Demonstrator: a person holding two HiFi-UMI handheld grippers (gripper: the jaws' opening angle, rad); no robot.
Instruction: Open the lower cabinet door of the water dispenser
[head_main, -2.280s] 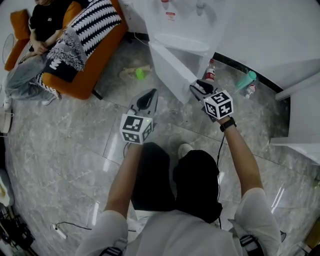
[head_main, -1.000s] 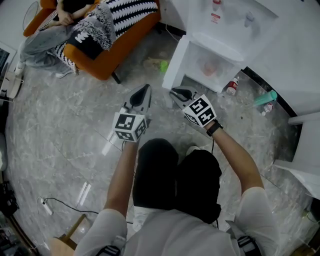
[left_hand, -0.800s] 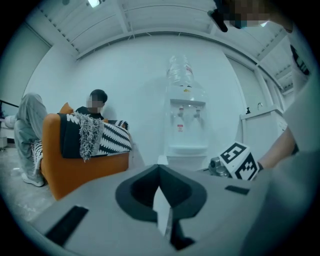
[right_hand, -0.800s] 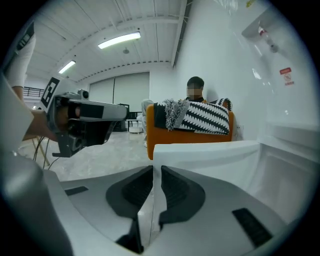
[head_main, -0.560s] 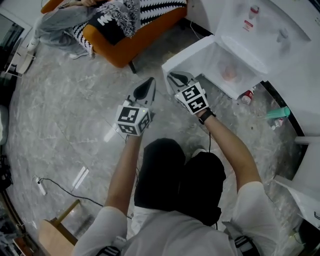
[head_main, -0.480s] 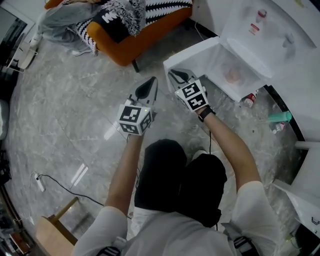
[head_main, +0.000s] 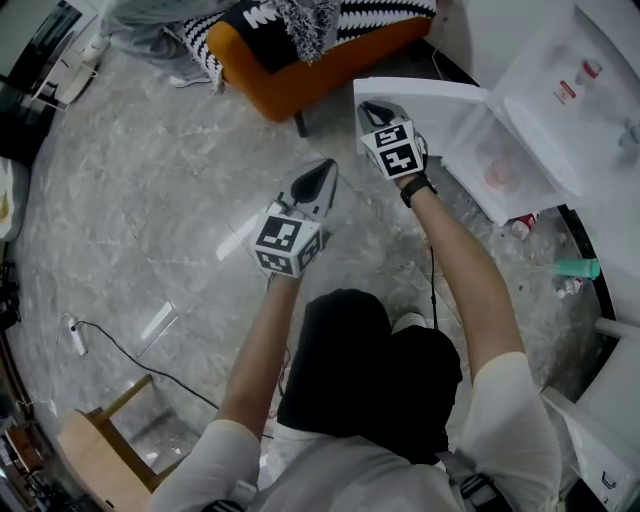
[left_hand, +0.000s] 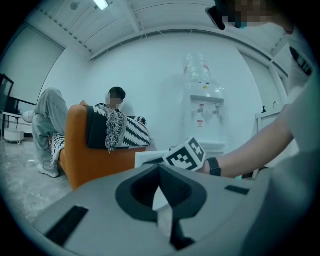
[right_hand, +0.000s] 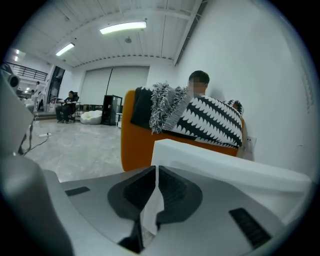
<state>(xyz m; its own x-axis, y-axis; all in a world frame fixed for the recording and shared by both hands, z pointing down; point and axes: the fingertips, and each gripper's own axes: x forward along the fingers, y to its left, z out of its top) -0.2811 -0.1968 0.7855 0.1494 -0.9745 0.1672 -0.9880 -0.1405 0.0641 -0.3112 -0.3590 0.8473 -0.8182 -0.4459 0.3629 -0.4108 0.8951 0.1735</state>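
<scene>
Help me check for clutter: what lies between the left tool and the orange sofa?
Only bare marble floor separates the left tool from the sofa, as the head view shows.

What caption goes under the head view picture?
Lower cabinet door of the water dispenser wide open; right gripper, jaws just closing on nothing, at its edge.

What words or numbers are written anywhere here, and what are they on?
Nothing reads clearly.
White letters on the black cloth: cut off, unreadable.
Red label on the water dispenser: too small.
Marker cubes: black-and-white patterns, no words.
</scene>
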